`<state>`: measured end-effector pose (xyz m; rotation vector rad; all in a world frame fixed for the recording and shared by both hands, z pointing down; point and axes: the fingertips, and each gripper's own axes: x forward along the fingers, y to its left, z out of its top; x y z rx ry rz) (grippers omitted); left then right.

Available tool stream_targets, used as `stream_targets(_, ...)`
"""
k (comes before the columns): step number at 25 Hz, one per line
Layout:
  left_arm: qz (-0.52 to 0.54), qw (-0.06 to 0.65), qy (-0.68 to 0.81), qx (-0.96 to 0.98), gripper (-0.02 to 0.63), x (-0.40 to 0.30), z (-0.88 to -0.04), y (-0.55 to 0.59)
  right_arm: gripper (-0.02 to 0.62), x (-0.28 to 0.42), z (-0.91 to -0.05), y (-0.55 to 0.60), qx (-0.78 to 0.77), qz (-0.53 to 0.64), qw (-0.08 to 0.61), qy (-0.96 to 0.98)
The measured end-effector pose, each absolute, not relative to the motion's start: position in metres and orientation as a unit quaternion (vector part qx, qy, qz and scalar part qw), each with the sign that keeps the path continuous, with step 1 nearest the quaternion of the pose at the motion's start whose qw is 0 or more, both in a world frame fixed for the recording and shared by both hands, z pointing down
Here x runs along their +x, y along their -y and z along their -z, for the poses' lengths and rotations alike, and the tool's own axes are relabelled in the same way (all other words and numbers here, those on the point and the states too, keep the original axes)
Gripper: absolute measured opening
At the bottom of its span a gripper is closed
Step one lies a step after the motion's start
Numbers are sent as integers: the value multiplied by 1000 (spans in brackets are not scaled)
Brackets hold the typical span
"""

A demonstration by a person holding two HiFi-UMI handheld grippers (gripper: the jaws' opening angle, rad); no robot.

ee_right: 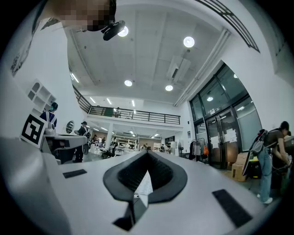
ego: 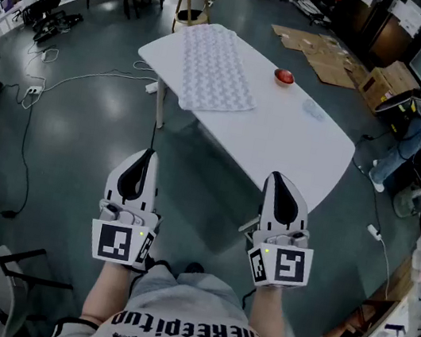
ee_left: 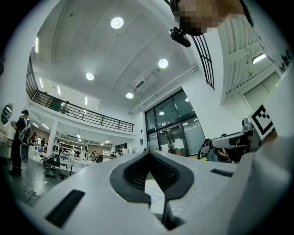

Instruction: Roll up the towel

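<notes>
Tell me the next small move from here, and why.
The towel lies flat and unrolled on the table, well beyond the left claw and right claw, both shut, empty and held over the floor. So I'd probably step up to the table and bring both claws toward the towel's near end.

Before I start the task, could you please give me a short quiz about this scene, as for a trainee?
1. True or false: the towel on the white table is already rolled up.
2. In the head view, what lies on the table to the right of the towel? A) a small red object B) a yellow mug C) a book
3. Fill in: the left gripper and the right gripper, both held short of the table, are ____ and hold nothing.
Key: 1 false, it lies spread flat; 2 A; 3 shut.
</notes>
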<state>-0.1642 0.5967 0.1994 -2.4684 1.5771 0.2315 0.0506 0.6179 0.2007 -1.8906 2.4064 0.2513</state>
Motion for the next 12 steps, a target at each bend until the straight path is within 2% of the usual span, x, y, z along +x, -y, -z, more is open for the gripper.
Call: stream_targets(12, -80, 105, -539, -832, 5, -159, -201, -593, 2, 52, -203, -614, -608, -97, 27, -788)
